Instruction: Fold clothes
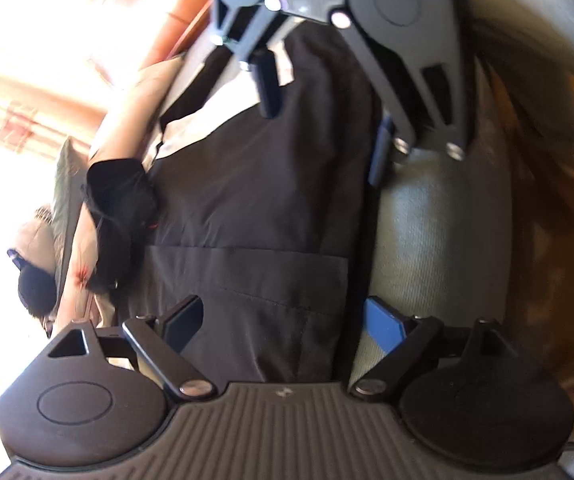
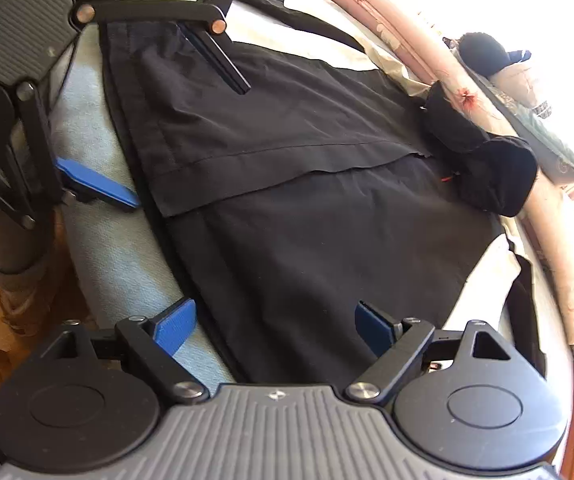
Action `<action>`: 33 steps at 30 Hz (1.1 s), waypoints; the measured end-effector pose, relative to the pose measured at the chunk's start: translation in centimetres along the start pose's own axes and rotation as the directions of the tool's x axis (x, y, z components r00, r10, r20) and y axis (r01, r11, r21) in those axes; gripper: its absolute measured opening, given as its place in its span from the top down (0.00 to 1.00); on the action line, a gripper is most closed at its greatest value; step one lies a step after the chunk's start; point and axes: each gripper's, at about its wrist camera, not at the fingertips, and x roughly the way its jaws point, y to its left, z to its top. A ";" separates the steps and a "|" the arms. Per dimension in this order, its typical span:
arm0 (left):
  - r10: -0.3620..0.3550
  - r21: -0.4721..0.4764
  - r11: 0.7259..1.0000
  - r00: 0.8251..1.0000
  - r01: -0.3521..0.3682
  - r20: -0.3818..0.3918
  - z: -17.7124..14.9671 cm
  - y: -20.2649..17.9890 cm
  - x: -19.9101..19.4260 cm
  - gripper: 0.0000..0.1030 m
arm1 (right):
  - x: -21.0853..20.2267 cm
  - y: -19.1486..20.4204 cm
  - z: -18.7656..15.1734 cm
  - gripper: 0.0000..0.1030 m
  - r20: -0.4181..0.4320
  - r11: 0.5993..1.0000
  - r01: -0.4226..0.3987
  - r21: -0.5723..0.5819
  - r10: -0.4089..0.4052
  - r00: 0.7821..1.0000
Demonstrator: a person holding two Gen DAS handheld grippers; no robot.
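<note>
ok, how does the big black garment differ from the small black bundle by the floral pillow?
The black garment is large; the black bundle is small. The garment lies spread flat with one layer folded over; the bundle is crumpled in a heap. The garment covers the middle of the bed; the bundle sits at its edge beside the floral pillow. Both are black fabric.

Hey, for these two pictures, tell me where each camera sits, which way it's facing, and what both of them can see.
Left wrist view: sits on the left tongs, angled down over the black fabric garment spread on the pale bedcover; own open fingers at the bottom, right tongs opposite at the top.
Right wrist view: sits on the right tongs, angled down over the same garment; own open fingers at the bottom, left tongs at upper left.
Shared: the garment, the bedcover, and a small crumpled black cloth at the garment's far edge.
</note>
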 end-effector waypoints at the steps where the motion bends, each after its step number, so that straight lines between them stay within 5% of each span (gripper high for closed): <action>1: -0.003 0.013 1.000 1.000 0.003 -0.003 0.0 -0.1 -0.1 0.15 | 0.1 0.0 0.0 0.10 -0.003 1.000 0.015 -0.010 -0.015 1.000; 7: -0.006 -0.102 0.995 1.000 0.005 -0.003 0.0 0.3 0.1 0.13 | -1.9 -1.5 -2.8 0.10 -0.054 0.995 0.071 -0.063 -0.075 0.996; 14: -0.011 -0.277 0.961 1.000 0.019 0.030 0.3 3.2 0.5 0.11 | -3.6 -5.0 -8.5 0.10 -0.208 0.990 0.105 -0.092 -0.123 0.970; 24: -0.067 -0.054 0.996 0.998 0.067 -0.003 1.8 3.6 0.0 0.11 | -2.1 -4.5 -10.0 0.10 -0.158 0.977 0.165 -0.137 -0.186 0.970; 30: -0.020 -0.131 0.991 0.991 0.037 0.131 3.1 4.9 -1.1 0.09 | -2.8 -5.6 -9.3 0.10 -0.101 0.966 0.220 -0.138 -0.234 0.967; 33: -0.078 -0.171 0.978 0.969 0.120 0.235 5.2 4.3 0.1 0.09 | -3.0 -6.3 -9.0 0.10 -0.093 0.964 0.239 -0.114 -0.250 0.964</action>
